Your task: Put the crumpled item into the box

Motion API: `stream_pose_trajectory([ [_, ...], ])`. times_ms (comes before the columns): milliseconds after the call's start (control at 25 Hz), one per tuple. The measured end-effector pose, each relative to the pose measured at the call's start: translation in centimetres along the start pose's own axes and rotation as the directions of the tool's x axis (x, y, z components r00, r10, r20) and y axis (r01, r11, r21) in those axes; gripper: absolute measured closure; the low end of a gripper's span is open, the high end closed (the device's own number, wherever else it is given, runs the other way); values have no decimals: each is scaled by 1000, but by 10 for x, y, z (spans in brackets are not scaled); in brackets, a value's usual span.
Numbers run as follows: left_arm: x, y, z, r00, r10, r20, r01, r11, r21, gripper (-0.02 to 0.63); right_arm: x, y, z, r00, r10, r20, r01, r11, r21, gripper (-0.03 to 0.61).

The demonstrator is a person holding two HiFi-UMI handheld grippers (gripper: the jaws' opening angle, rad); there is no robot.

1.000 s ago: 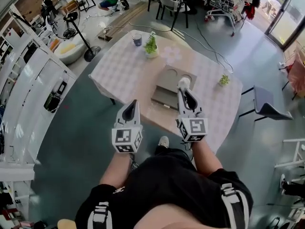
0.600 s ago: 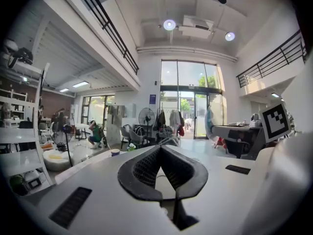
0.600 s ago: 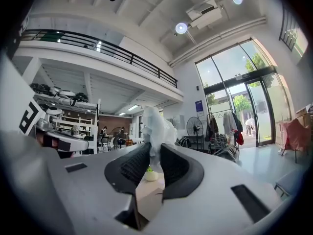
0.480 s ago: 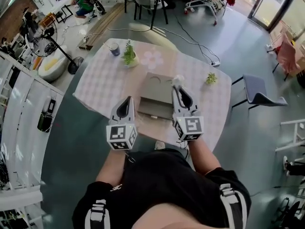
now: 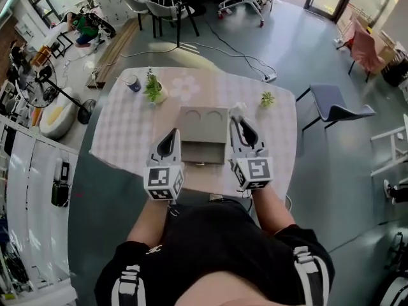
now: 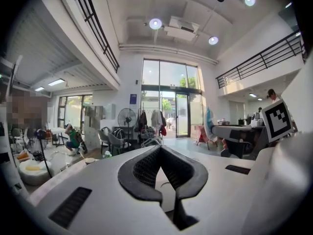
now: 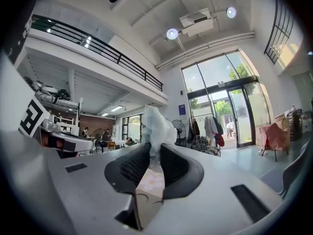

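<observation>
A grey box [image 5: 203, 134] with two round cut-outs in its lid lies on the checked table [image 5: 127, 132]. My right gripper [image 5: 239, 118] hovers over the box's right edge, shut on a white crumpled item [image 5: 238, 109]. In the right gripper view the crumpled item [image 7: 156, 126] sticks up between the pads of the right gripper [image 7: 150, 148], with the box [image 7: 145, 203] showing below. My left gripper [image 5: 171, 136] hangs at the box's front left corner. Its tips touch in the left gripper view [image 6: 160, 148], with nothing between them.
On the far left of the table stand a potted plant [image 5: 153, 89] and a blue cup [image 5: 132, 83]; a smaller plant [image 5: 267, 98] is at the far right. A grey chair [image 5: 335, 110] stands right of the table. Cables run across the floor beyond.
The table and box have shifted left and closer in the head view. Both grippers hold the same pose, the right one still gripping the crumpled item, now at the box's right edge.
</observation>
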State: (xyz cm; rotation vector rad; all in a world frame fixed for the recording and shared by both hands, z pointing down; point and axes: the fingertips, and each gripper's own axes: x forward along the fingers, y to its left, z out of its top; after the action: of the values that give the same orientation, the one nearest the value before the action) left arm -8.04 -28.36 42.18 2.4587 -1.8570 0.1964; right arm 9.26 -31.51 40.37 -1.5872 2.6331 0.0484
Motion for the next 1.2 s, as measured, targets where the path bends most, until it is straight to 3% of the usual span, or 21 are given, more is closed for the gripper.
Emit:
stream_pose_trajectory([
  [320, 22, 19, -5, 987, -162, 9, 162, 987, 21, 611, -1, 5, -12, 988, -154, 1, 154, 987, -43, 509],
  [680, 38, 47, -18, 937, -349, -3, 348, 936, 49, 611, -2, 18, -26, 933, -358, -24, 355, 931, -82, 509],
  [960, 35, 70, -17, 913, -409, -5, 409, 912, 40, 611, 10, 44, -21, 933, -355, -59, 338, 922, -190, 508],
  [1200, 31, 100, -25, 925, -379, -6, 379, 925, 21, 611, 31, 58, -31, 945, -304, -121, 267, 931, -248, 508],
])
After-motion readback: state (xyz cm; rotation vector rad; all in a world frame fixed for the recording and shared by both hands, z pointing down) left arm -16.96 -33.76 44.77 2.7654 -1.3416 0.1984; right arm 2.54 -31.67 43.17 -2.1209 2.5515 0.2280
